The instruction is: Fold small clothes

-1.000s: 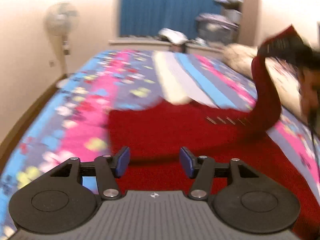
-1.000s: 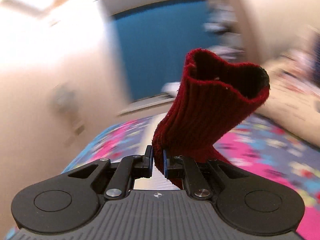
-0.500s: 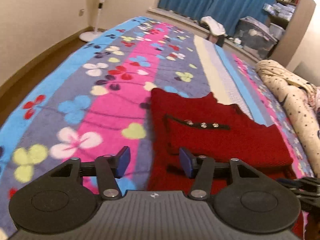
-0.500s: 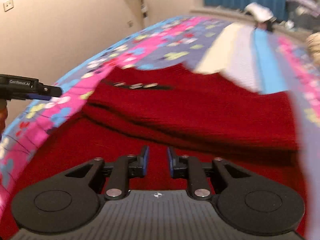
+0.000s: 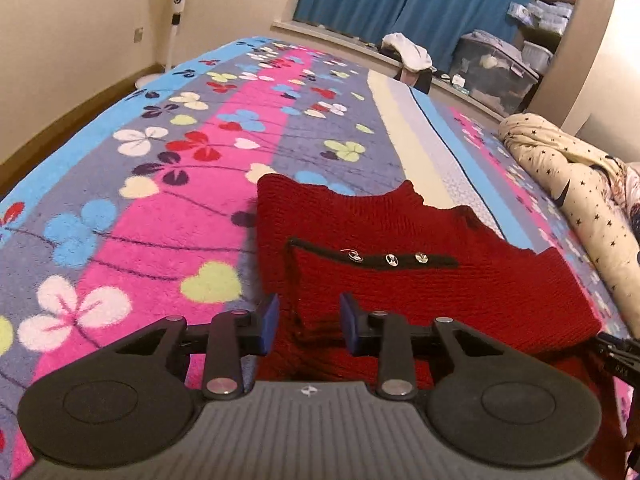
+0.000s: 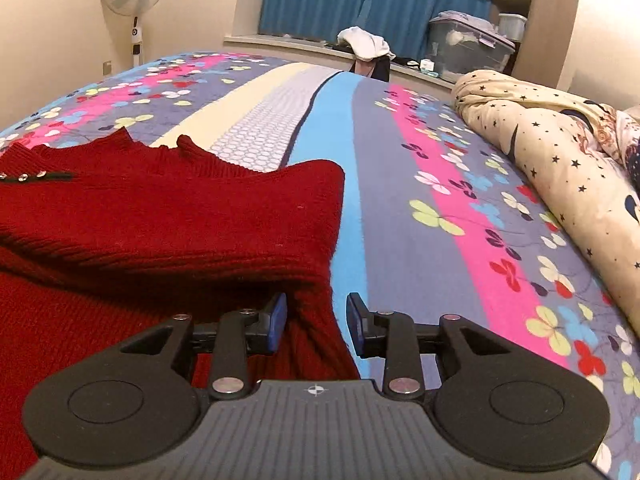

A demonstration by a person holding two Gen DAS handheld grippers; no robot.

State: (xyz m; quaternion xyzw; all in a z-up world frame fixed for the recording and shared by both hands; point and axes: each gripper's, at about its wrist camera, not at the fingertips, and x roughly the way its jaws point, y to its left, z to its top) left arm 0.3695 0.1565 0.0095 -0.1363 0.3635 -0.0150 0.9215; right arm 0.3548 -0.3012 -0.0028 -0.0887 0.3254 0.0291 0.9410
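Observation:
A small dark red knit sweater [image 5: 420, 264] lies flat on the flowered bedspread [image 5: 180, 184], a sleeve folded across its body, a black band with three metal buttons [image 5: 390, 259] on top. My left gripper [image 5: 307, 324] is open and empty over the sweater's near left edge. My right gripper [image 6: 316, 322] is open and empty, its fingers straddling the sweater's [image 6: 160, 216] near right edge. The right gripper's tip shows at the right edge of the left wrist view [image 5: 618, 354].
A rolled cream star-print duvet [image 6: 560, 160] lies along the bed's right side. A standing fan [image 6: 134, 4] is by the left wall. Blue curtains [image 6: 352, 0], a sill with clothes [image 6: 366, 46] and a plastic storage box [image 6: 468, 44] are at the far end.
The right gripper carried the sleeve across the sweater, laid it down and opened. The sleeve now lies folded flat. The left gripper stayed open and shifted slightly.

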